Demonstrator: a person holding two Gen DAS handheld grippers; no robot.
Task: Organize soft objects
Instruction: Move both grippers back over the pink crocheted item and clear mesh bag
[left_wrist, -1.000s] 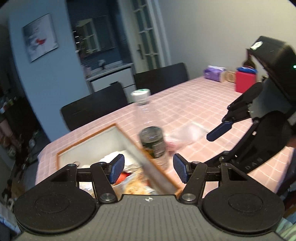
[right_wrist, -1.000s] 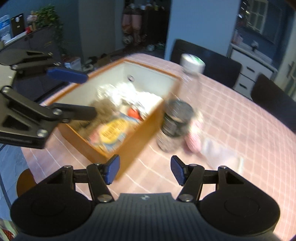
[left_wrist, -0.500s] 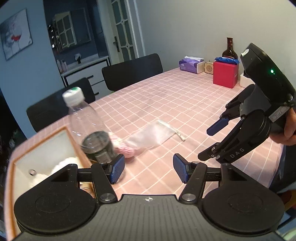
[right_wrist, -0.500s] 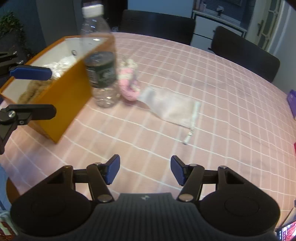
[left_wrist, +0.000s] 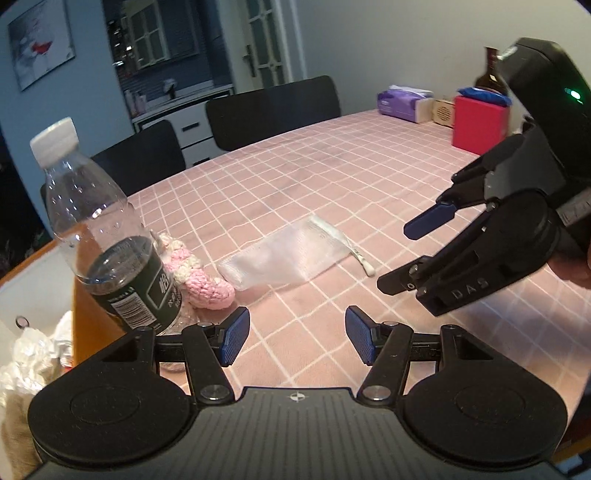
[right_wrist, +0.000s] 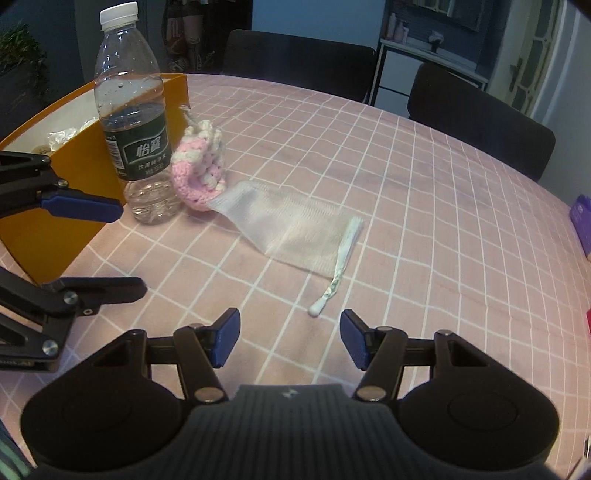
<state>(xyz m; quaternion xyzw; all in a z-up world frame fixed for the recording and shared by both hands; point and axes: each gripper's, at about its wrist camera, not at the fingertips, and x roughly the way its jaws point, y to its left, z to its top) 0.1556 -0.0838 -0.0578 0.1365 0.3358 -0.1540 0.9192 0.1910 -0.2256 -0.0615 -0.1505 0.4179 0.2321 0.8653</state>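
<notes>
A white mesh drawstring bag (right_wrist: 295, 229) lies flat on the pink checked tablecloth; it also shows in the left wrist view (left_wrist: 288, 254). A pink and white crochet piece (right_wrist: 199, 173) lies at its left end, against a clear water bottle (right_wrist: 133, 118). An orange box (right_wrist: 48, 206) with soft items inside stands left of the bottle. My left gripper (left_wrist: 297, 339) is open and empty, just in front of the crochet piece (left_wrist: 201, 278). My right gripper (right_wrist: 290, 339) is open and empty, just short of the bag's cord end.
A red box (left_wrist: 480, 123), a purple tissue pack (left_wrist: 402, 101), a small speaker and a dark bottle stand at the table's far right. Black chairs (right_wrist: 476, 118) line the far edge. The water bottle (left_wrist: 107, 236) stands close by the left fingers.
Both grippers have swung away from the orange box toward the mesh bag and come lower and closer to the table. Both stay open and empty.
</notes>
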